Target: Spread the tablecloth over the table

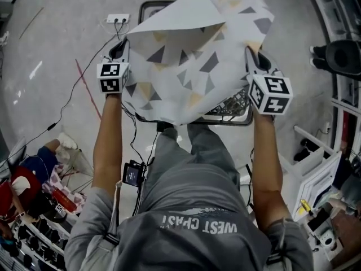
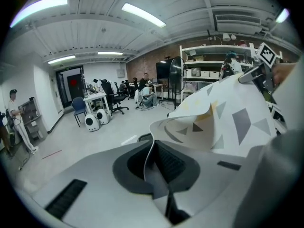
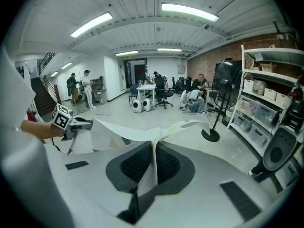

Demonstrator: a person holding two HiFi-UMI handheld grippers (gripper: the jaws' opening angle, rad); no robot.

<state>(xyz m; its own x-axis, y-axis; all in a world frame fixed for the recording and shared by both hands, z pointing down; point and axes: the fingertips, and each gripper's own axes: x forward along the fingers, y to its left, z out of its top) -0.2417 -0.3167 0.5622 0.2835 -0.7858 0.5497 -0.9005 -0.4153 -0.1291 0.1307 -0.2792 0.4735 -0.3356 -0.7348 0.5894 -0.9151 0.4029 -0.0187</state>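
Observation:
The tablecloth [image 1: 192, 55] is white with grey and yellow triangles. It hangs billowed in the air between my two grippers, over a small dark-rimmed table [image 1: 148, 5] that it mostly hides. My left gripper [image 1: 119, 48] is shut on the cloth's left edge, and its jaws pinch a thin fold [image 2: 153, 160]. My right gripper [image 1: 254, 58] is shut on the right edge, with the cloth [image 3: 137, 132] clamped between its pads [image 3: 154, 163]. Each gripper view shows the other gripper across the cloth: the right gripper [image 2: 256, 72] and the left gripper [image 3: 61, 119].
A power strip [image 1: 117, 19] and cables lie on the floor to the table's left. Clutter [image 1: 34, 191] sits at the lower left and white racks [image 1: 316, 174] at the right. A standing fan [image 3: 226, 87], shelves [image 3: 266, 108] and several people at desks are farther off.

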